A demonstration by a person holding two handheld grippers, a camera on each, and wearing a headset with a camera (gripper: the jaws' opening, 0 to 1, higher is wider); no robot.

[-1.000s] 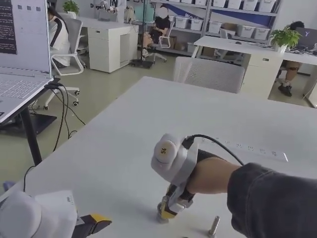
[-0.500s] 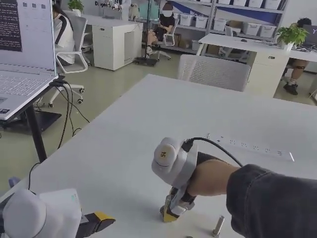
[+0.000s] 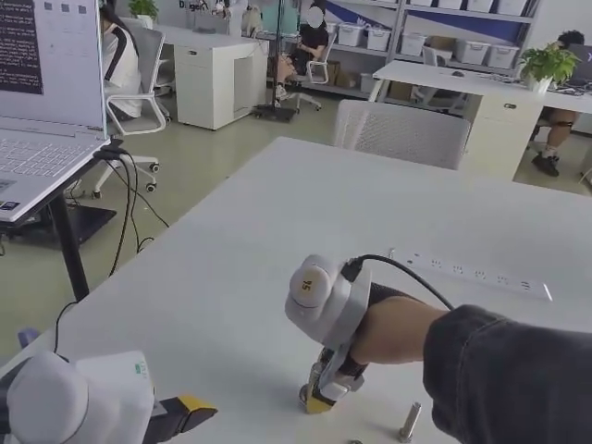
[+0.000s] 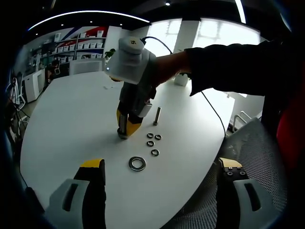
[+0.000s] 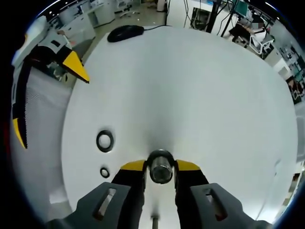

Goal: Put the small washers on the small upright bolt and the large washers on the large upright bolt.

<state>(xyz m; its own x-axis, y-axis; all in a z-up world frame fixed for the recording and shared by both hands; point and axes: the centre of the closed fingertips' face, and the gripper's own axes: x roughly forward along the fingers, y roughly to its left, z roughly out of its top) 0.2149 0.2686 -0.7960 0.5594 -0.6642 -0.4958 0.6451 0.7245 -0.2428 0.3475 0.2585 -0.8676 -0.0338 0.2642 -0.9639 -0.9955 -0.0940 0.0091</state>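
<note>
- The right gripper [image 5: 161, 168] is clenched on the large bolt [image 5: 161, 172], with one yellow-tipped jaw pressed against each side of it
- The left gripper [image 4: 161, 166] is released, its jaws spread wide with nothing between them; it points toward the large bolt and sits well apart from it
- The large bolt is a stubby grey metal cylinder whose round, shiny end face is turned up toward the right gripper view; it stands upright with its lower end on the white table [image 3: 277, 222]
- The small bolt [image 4: 156, 116] is much thinner; it stands upright by itself near the large bolt, not touching it
- Four small washers [image 4: 150, 143] lie flat in a loose cluster near the large bolt, on the same side as the small bolt
- One large washer [image 4: 137, 163], a dark flat ring, lies further from the large bolt than the small washers do, toward the left gripper
- A white power strip [image 3: 472, 276] lies well beyond the large bolt
</note>
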